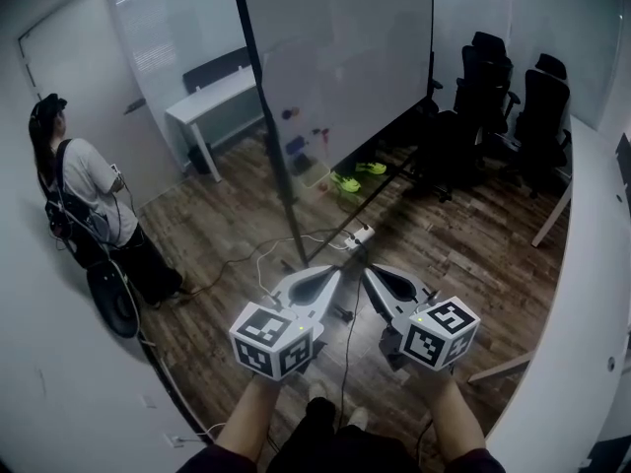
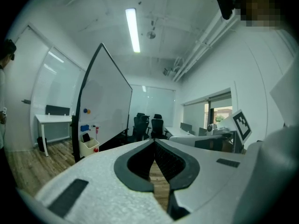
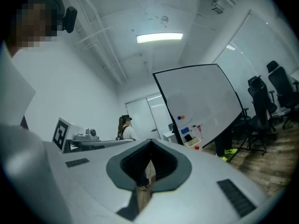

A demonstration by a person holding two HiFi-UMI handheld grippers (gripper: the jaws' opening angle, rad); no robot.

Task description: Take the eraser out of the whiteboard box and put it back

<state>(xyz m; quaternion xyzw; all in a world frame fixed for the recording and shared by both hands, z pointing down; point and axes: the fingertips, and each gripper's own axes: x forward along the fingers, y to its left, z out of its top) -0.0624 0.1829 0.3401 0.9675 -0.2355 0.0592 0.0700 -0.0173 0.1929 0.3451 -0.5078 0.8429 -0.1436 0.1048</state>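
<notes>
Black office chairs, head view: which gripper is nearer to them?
Right. The right gripper lies below-left of the black office chairs; the left gripper lies farther left.

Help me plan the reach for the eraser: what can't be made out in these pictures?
- Left gripper view: a dark thing stands in the cream box. It is too small to tell whether it is the eraser.
- Head view: the box is only a faint, tiny shape low on the whiteboard, and its contents are unreadable.
- Left gripper view: the whiteboard's base is covered by the body of the left gripper.
</notes>
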